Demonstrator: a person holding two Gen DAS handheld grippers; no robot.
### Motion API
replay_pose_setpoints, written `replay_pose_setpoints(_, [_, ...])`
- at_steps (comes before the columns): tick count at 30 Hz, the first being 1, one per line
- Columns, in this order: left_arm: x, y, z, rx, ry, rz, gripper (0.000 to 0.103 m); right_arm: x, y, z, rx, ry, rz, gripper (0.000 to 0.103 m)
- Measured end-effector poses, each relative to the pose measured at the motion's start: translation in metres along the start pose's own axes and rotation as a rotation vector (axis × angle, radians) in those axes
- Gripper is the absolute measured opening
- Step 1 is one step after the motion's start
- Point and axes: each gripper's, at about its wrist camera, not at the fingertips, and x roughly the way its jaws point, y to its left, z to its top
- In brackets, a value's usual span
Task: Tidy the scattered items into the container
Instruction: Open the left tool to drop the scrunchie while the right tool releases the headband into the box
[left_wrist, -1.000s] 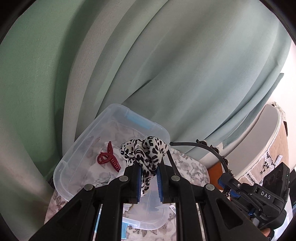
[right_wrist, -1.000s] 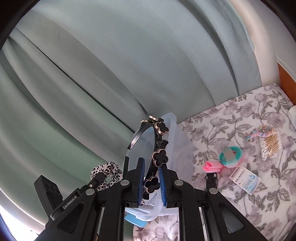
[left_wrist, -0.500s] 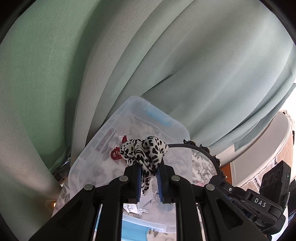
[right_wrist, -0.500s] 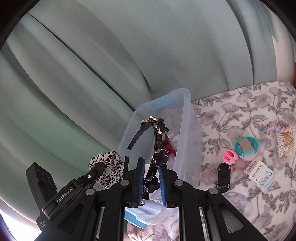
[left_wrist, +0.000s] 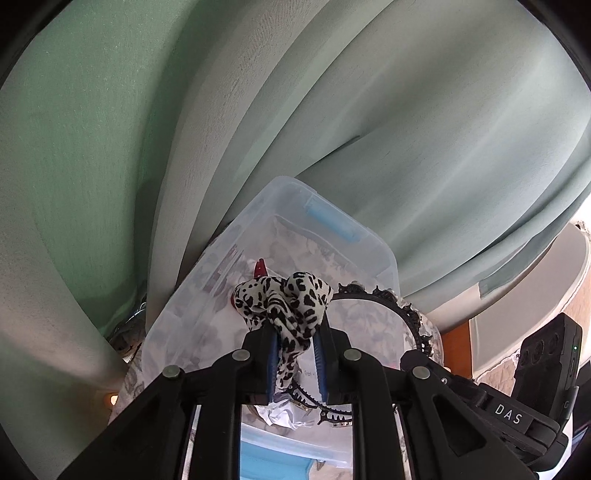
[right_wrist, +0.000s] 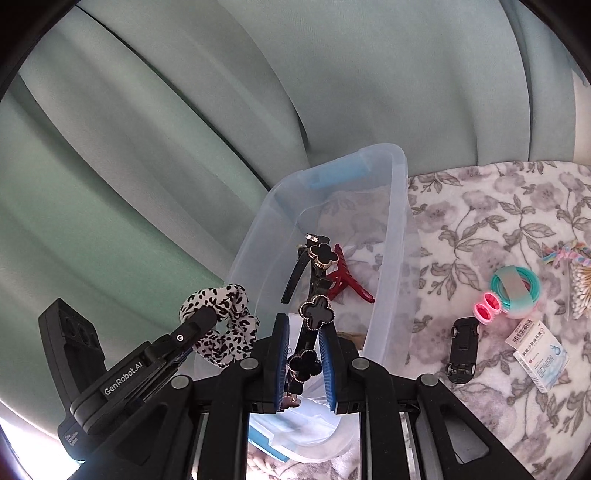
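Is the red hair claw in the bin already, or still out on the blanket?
In. The red hair claw lies on the floor of the clear bin, behind the headband held above it.

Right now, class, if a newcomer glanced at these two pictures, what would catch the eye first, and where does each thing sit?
First, the leopard-print scrunchie pinched in the left gripper, held over the clear plastic bin. Next, the black clover headband clamped in the right gripper above the same bin, where a red claw clip already lies. To the bin's right, a teal tape roll and a black toy car wait on the floral blanket.
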Motion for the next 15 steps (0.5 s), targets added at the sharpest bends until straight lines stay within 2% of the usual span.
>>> replay_pose_setpoints(2, [0.0005,0.0002,0.0000,-0.004,0.001,0.001,0.029,0.0011,-0.0010,0.0001,0.001,0.004,-0.003,0.020])
replay_pose_setpoints(5, [-0.0004,-0.0006,-0.0004,-0.006,0.002,-0.003,0.038,0.0038,-0.0020,0.0011,0.000,0.012,-0.010,0.021])
replay_pose_setpoints(8, [0.0008,-0.0009,0.0001,-0.005,0.003,-0.004,0.044,0.0047,-0.0027,0.0010,-0.001,0.016,-0.008,0.028])
replay_pose_setpoints(10, [0.0008,-0.0011,0.0005,-0.006,0.003,-0.005,0.049,0.0044,-0.0032,0.0011,0.000,0.016,-0.005,0.037])
replay_pose_setpoints(15, [-0.0001,-0.0012,0.0008,-0.010,0.004,-0.004,0.061,0.0032,-0.0032,0.0024,-0.011,-0.001,-0.001,0.048])
